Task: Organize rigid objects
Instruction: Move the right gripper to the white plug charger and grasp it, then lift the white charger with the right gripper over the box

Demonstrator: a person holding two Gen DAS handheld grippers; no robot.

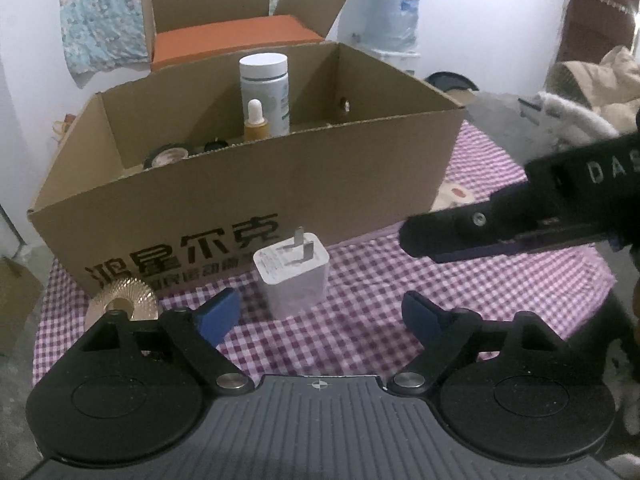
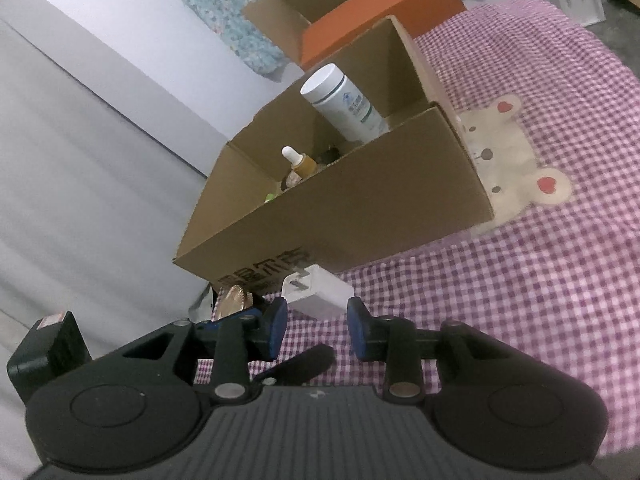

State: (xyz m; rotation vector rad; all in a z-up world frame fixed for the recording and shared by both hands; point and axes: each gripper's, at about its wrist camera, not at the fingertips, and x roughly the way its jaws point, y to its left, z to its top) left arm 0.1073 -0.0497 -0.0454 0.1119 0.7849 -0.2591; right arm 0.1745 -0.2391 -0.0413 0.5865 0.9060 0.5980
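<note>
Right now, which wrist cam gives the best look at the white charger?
Left wrist. The white charger stands centred and unobstructed ahead of the open left gripper, prongs up, in front of the cardboard box. The right wrist view shows it smaller, tilted, its lower edge cut off by the gripper's fingers.

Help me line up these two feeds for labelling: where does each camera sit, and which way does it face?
Left wrist: on the left gripper, looking forward and down at the white charger before the cardboard box; its own open fingers show, and the right gripper enters from the right.
Right wrist: on the right gripper, tilted view over the checked cloth to the same box; its own fingers show.
Shared: charger, box, white bottle, gold disc.
</note>
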